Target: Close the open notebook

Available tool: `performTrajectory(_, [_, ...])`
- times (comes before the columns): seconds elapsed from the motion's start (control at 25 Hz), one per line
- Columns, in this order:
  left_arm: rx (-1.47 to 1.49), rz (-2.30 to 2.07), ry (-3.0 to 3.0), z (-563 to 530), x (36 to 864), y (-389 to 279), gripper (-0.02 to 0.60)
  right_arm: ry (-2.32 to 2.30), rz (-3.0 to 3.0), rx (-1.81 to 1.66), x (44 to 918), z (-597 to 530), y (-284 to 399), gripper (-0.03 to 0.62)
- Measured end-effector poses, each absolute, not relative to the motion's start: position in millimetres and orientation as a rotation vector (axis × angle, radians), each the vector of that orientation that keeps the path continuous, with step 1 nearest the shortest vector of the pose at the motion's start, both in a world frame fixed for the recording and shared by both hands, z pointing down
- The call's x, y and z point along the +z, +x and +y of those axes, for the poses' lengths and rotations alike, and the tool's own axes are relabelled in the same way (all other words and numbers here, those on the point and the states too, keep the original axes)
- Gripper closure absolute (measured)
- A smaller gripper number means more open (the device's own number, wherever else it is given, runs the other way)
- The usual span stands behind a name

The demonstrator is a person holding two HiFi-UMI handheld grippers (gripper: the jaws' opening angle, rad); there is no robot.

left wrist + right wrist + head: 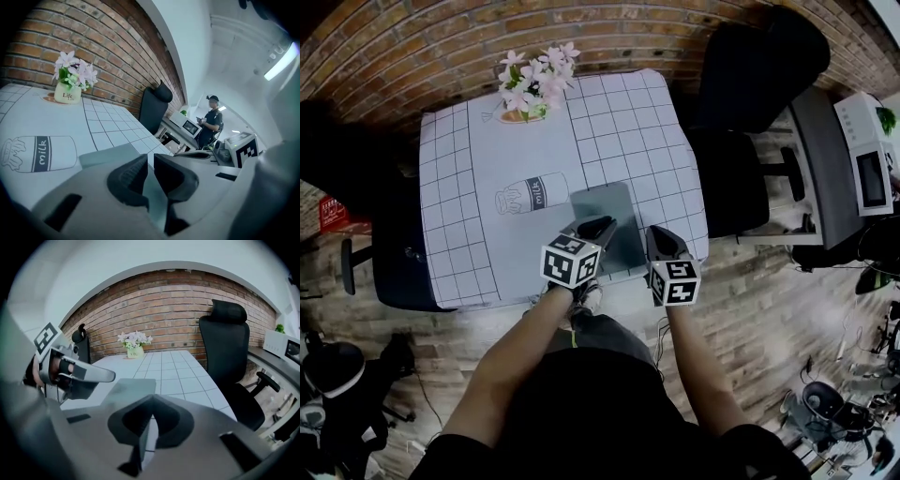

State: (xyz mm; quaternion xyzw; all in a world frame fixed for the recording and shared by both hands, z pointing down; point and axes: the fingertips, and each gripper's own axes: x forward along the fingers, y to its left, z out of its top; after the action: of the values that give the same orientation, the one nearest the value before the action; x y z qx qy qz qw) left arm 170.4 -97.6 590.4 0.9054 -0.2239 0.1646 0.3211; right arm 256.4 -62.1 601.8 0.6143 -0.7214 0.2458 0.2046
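Grey-green notebook (pixel 605 202) is lying closed and flat on the table (pixel 459 159), close to its near edge and right of the middle.

The left gripper (pixel 595 228) is hanging over the notebook's near left corner, its jaws standing a narrow slit apart and pinching nothing. The right gripper (pixel 661 242) is hanging just off the notebook's right side at the table's near right corner, its jaw tips meeting and holding nothing. A printed milk bottle (pixel 530 194) is showing on the grid cloth just left of the notebook. A mug of pink flowers (pixel 532 89) is standing by the far edge. A black office chair (pixel 759 66) is standing beyond the far right corner.
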Motion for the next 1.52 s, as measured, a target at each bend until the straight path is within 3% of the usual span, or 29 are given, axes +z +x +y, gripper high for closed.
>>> performTrajectory(0.6, [0.269,-0.834,2.556,-143.4,490.7,58.6,0.557,1.784,-2.149,0.598,516.2,-75.8,191.7,0.58])
performTrajectory(1.16, [0.012,-1.09,2.792,-151.9,339.2,-61.5,0.557,1.983,-2.307,0.514,411.9,-92.5,187.7,0.58])
performTrajectory(1.52, [-0.071,-1.198,2.894,-131.2,282.9,-93.7,0.557,2.104,-2.346,0.392,348.2,-74.2,205.5,0.58])
